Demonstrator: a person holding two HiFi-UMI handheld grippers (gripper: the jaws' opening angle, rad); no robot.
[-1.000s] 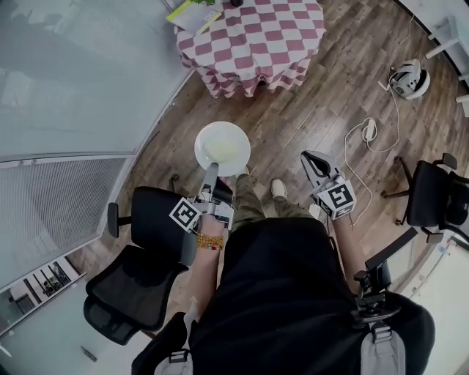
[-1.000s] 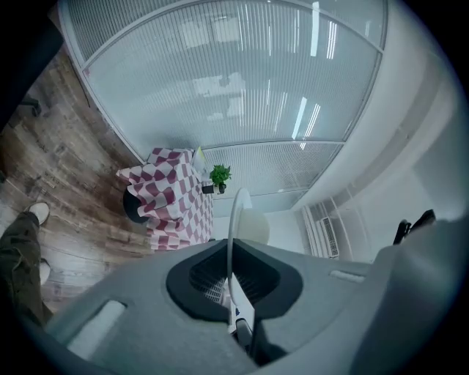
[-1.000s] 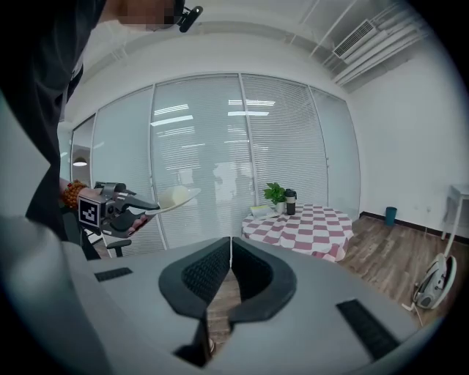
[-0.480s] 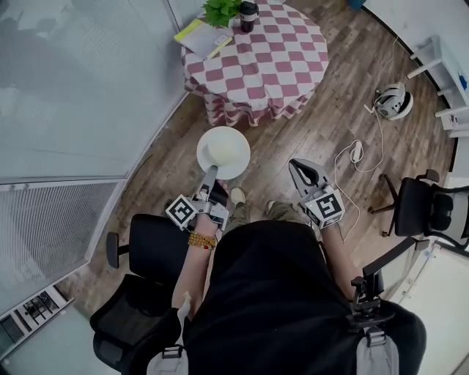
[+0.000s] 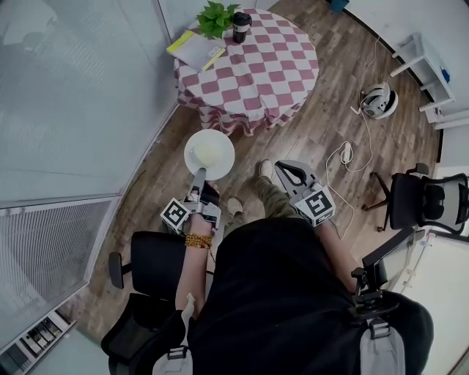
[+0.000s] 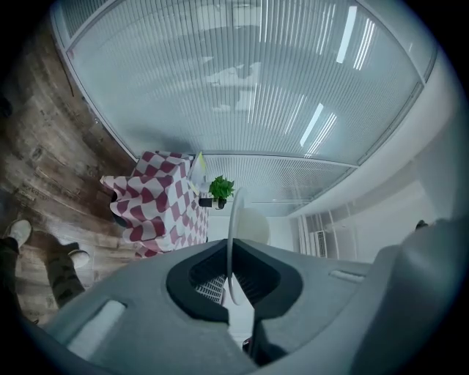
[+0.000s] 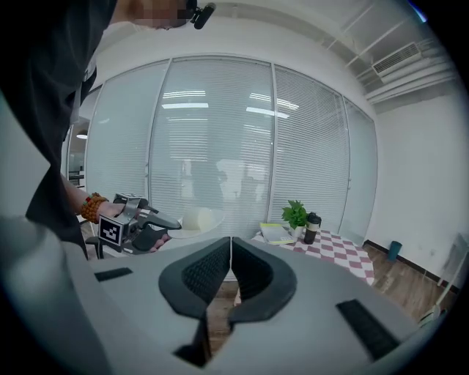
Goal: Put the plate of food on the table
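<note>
A white plate (image 5: 209,154) with pale food on it hangs in the air just short of the round table (image 5: 249,69) with the red-and-white checked cloth. My left gripper (image 5: 199,174) is shut on the plate's near rim. In the left gripper view the plate (image 6: 233,234) stands edge-on between the jaws, with the table (image 6: 157,205) beyond. My right gripper (image 5: 284,171) is held to the right over the floor, shut and holding nothing. In the right gripper view the jaws (image 7: 231,253) meet, with the plate (image 7: 192,220) to the left and the table (image 7: 330,253) ahead.
On the table's far side are a potted plant (image 5: 215,17), a dark cup (image 5: 240,26) and a yellow-green booklet (image 5: 196,50). Glass walls run along the left. Black office chairs (image 5: 426,201) stand right and behind. A white device (image 5: 378,99) with a cable lies on the wood floor.
The person has walked toward the table carrying the plate. The table's far side with plant and cup has come into view. Both grippers keep their hold and pose.
</note>
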